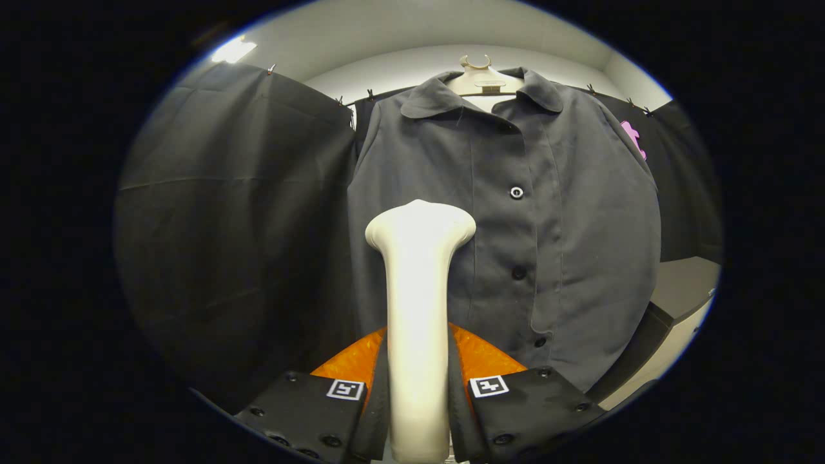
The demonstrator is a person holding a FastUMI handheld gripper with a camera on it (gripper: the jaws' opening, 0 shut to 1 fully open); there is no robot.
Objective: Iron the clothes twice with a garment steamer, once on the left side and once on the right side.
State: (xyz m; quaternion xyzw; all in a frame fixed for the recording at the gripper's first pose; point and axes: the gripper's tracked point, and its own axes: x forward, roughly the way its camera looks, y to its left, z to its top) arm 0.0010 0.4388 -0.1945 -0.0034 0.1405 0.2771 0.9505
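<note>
You're in staged recording booth, not home: black cloth walls (238, 212) clipped along top rail, plain white ceiling (387, 32), dark grey buttoned shirt (515, 225) on white plastic hanger (480, 80), pale worktop corner (683, 290).

A pale hanger (482, 78) carries the dark buttoned shirt (509, 232), its hook up near the top of the booth wall and its shoulders inside the collar. The shirt hangs flat and fully open to view, buttons running down its front. Low beside the shirt's hem, a grey worktop (683, 290) shows a bare surface.

The claw (417, 393) holds the cream garment steamer (419, 309) upright, both fingers pressed on its handle.
</note>
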